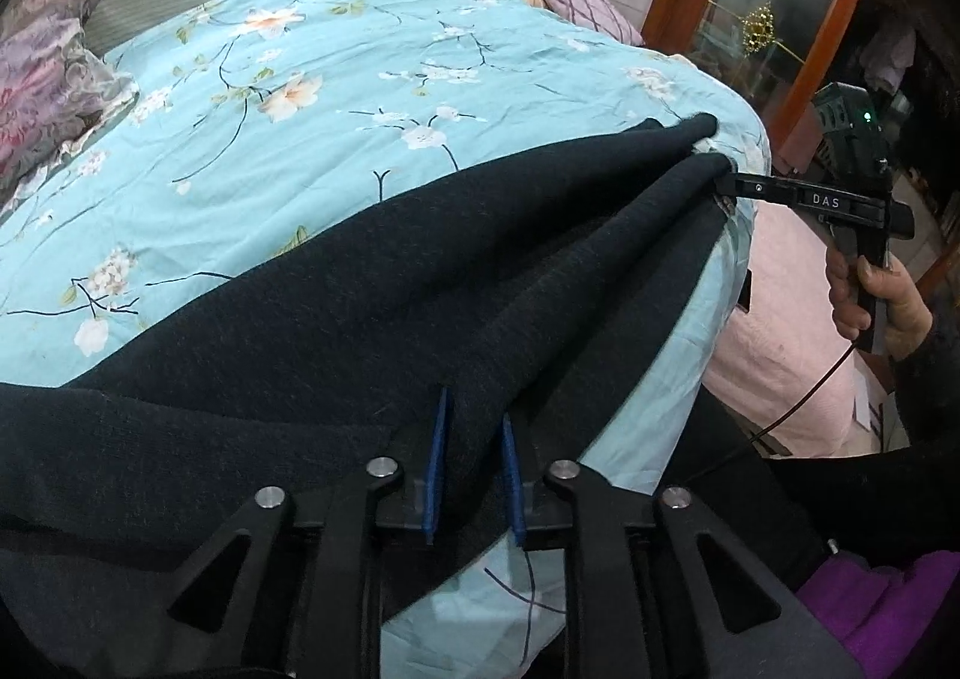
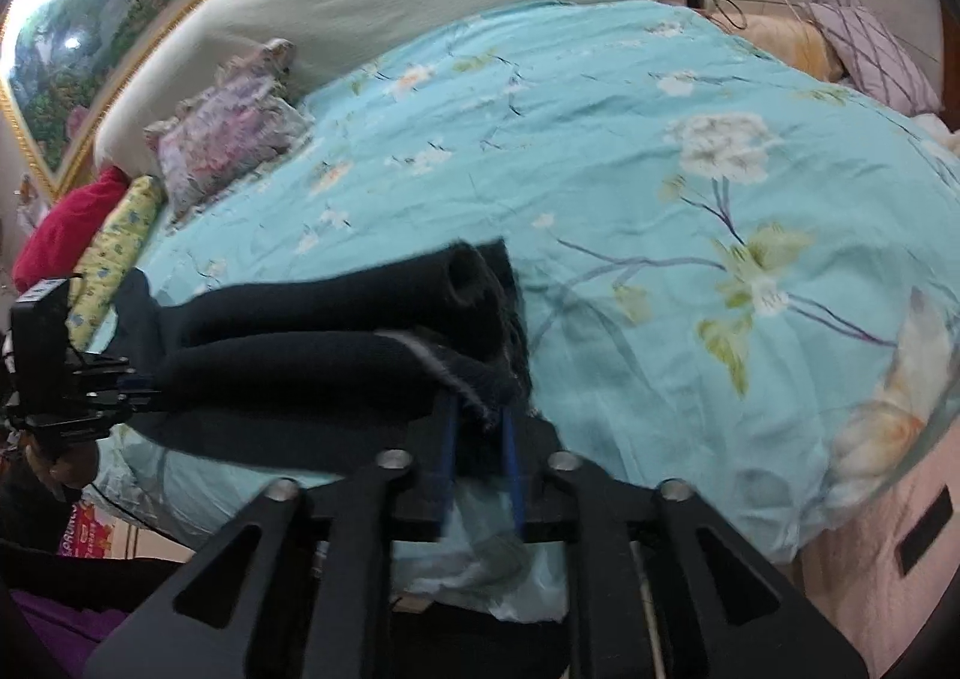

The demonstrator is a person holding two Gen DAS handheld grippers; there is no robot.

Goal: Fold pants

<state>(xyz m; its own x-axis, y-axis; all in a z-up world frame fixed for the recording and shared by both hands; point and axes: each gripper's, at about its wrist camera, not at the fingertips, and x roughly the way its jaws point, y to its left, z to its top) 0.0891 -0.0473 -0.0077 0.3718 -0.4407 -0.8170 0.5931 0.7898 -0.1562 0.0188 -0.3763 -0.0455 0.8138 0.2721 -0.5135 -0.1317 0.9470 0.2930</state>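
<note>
**Q:** Where do the pants (image 1: 300,319) lie, and which view shows it best?

**A:** In the left wrist view, the dark pants run along the near edge of the turquoise floral quilt (image 1: 270,96). They rise in 2 long ridges that narrow toward the far right corner of the bed. The right wrist view shows only that end, bunched and blurred, with 1 rolled tube opening toward the camera.

**Q:** How do the tongs stand?

**A:** The left gripper (image 1: 473,469) has its blue pads (image 1: 435,463) a little apart, and a fold of the pants fills the gap and touches both. Whether they press on it cannot be told. The right gripper (image 2: 478,457) also has dark cloth between slightly parted pads. Blur hides whether it pinches.

**Q:** What does each view show that the other does not?

**A:** Only the left wrist view shows the hand (image 1: 870,301) on the right tool's handle and the wood-framed glass cabinet (image 1: 768,0). Only the right wrist view shows the gilt-framed painting (image 2: 120,36), the red cushion (image 2: 66,223) and the yellow pillow (image 2: 117,247).
</note>
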